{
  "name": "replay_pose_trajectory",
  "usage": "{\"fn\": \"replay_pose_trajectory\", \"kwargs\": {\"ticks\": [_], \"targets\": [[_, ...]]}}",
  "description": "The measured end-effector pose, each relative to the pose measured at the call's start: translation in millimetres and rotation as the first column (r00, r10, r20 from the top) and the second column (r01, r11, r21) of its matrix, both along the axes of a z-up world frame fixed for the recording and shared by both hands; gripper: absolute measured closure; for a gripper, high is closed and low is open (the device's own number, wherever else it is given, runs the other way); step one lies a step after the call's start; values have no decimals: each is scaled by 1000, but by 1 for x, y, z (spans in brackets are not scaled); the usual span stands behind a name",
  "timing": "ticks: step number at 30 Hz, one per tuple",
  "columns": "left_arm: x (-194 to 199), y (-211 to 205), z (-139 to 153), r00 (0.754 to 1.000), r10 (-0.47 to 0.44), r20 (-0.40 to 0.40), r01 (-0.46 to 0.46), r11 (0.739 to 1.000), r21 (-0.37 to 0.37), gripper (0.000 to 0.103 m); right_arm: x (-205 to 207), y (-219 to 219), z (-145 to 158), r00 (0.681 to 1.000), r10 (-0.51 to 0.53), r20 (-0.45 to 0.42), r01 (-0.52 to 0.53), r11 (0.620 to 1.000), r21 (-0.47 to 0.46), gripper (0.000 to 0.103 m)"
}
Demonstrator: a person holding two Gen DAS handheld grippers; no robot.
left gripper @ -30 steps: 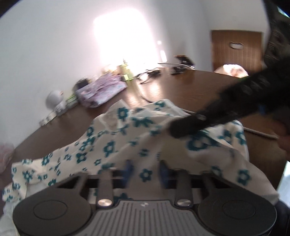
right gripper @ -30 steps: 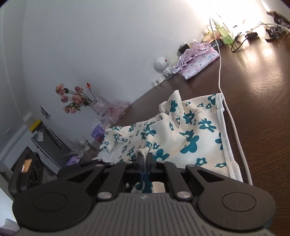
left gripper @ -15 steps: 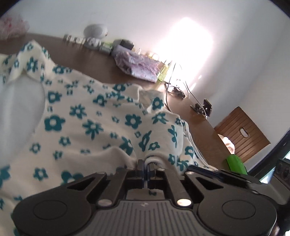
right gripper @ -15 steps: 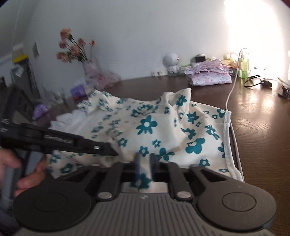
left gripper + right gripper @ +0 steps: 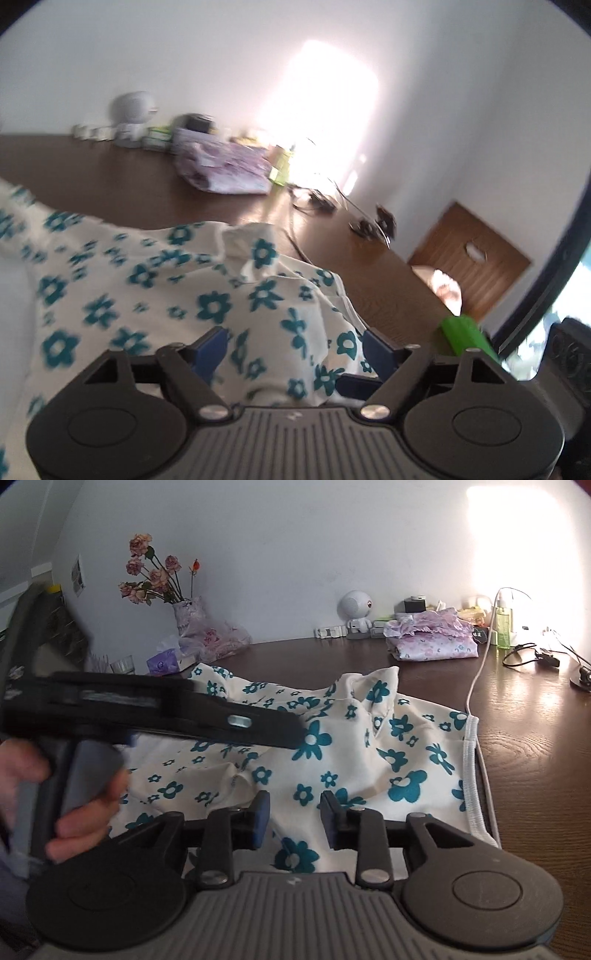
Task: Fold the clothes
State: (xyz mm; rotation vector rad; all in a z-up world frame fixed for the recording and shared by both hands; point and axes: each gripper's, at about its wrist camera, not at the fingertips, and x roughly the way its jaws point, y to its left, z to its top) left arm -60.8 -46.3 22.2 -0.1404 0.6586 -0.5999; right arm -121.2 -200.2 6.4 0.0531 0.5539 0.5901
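The floral garment (image 5: 351,746) is lying on the table (image 5: 535,738); a cable (image 5: 476,679) is running along its right edge, a folded cloth (image 5: 432,642) sitting behind it by the wall

Both grippers are black, with ribbed grey bases, round pivot discs and silver screws. The left gripper (image 5: 291,349) and right gripper (image 5: 293,821) carry blue-padded fingers (image 5: 260,818). A hand (image 5: 55,797) wraps a grey handle.
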Motion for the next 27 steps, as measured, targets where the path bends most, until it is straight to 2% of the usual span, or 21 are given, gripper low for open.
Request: {"fn": "replay_pose_trajectory", "kwargs": {"ticks": [2,3,4,5,6,8,11,13,15,16,18,19,20,21,23,25,27], "targets": [[9,-15,-5,1000,-14,0,14,996,86,25,-4,3,0,1000,18,5,-18,1000,-18,67],[11,-17,-8,1000,7,-13,-5,995,104,32,-5,2,0,1000,16,9,-16,1000,-18,65],[12,-15,-13,998,43,-38,-39,994,102,75,-6,-1,1,1000,8,12,-8,1000,-12,60],[14,-13,-18,995,79,-62,-72,992,101,98,-7,-4,2,1000,0,16,0,1000,-6,59],[13,-5,-22,991,109,-80,-104,993,56,101,-8,-8,3,1000,-10,21,10,1000,-1,59],[10,18,-27,977,175,-121,-184,981,-68,101,-9,-14,4,999,-29,28,29,1000,3,59],[5,49,-35,945,268,-189,-300,938,-172,101,-12,-18,2,998,-49,28,49,999,-3,59],[5,60,-40,929,301,-214,-340,923,-179,101,-14,-19,-1,998,-56,26,56,998,-7,59],[3,63,-37,930,300,-212,-340,922,-186,101,-17,-19,-3,998,-65,26,66,998,-15,58],[2,60,-33,935,296,-196,-331,926,-179,97,-19,-19,-3,997,-71,32,72,997,-23,58],[-1,50,-24,946,289,-144,-310,939,-147,72,-21,-19,-1,996,-73,46,75,997,-32,52],[-3,45,-19,951,285,-118,-299,945,-130,46,-21,-19,-1,996,-73,49,75,996,-42,49],[-4,43,-18,953,284,-103,-296,948,-117,42,-22,-18,-2,996,-71,50,73,996,-55,47],[-4,42,-20,953,288,-99,-298,949,-106,46,-22,-18,-2,996,-69,51,72,995,-68,46],[-5,41,-24,951,295,-89,-302,950,-85,91,-24,-16,-4,996,-63,57,68,994,-89,46],[-5,40,-28,950,301,-80,-307,950,-63,92,-26,-13,-6,996,-57,64,64,992,-109,47],[-5,39,-31,949,305,-74,-309,950,-49,92,-30,-21,1,990,-91,112,99,993,-67,47]]}}
